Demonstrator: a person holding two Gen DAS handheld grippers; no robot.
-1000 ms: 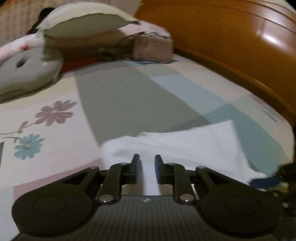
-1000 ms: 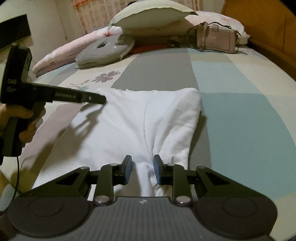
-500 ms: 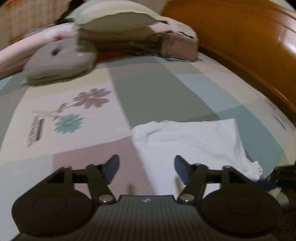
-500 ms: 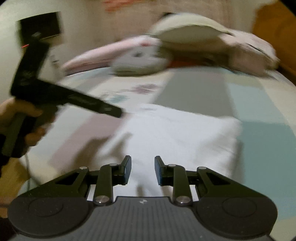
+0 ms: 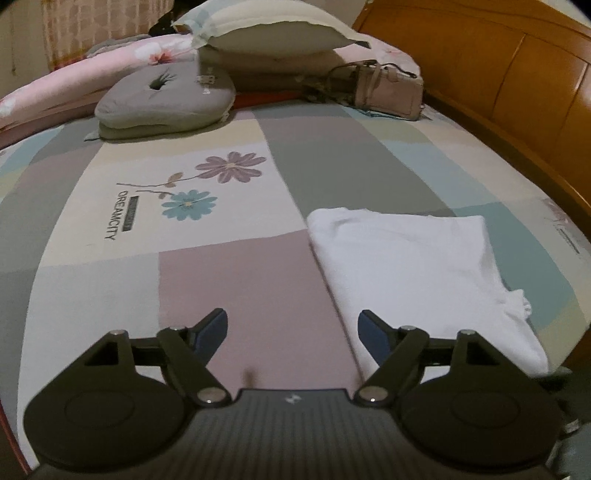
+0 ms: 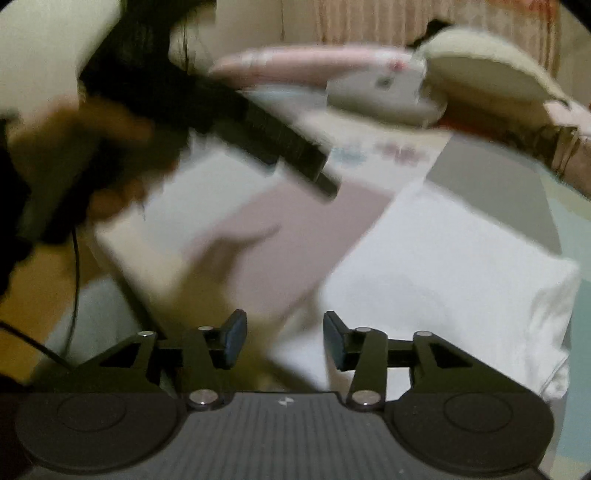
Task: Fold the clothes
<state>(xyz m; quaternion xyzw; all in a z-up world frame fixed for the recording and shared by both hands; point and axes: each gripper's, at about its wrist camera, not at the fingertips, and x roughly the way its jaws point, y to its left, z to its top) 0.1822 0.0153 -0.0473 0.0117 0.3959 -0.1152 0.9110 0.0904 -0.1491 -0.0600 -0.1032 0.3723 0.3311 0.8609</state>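
A white garment [image 5: 406, 266] lies folded in a flat rectangle on the patchwork bed sheet [image 5: 240, 266], with a bunched end at its near right. My left gripper [image 5: 291, 332] is wide open over the mauve patch, just left of the garment's edge, holding nothing. In the blurred right wrist view, my right gripper [image 6: 284, 338] is open and empty near the bed's front edge, and the garment [image 6: 454, 280] lies ahead to its right. A hand [image 6: 74, 147] holds the left gripper [image 6: 317, 177] up at the left of that view.
A grey cushion [image 5: 166, 99], a large pillow [image 5: 273, 29], a pink quilt [image 5: 74, 81] and a pink handbag [image 5: 384, 92] line the far end of the bed. A wooden headboard [image 5: 498, 74] runs along the right side.
Both grippers went from shut on the white garment to open, the left first. The left pulled off to the left of the garment. The right swung left and lifted away.
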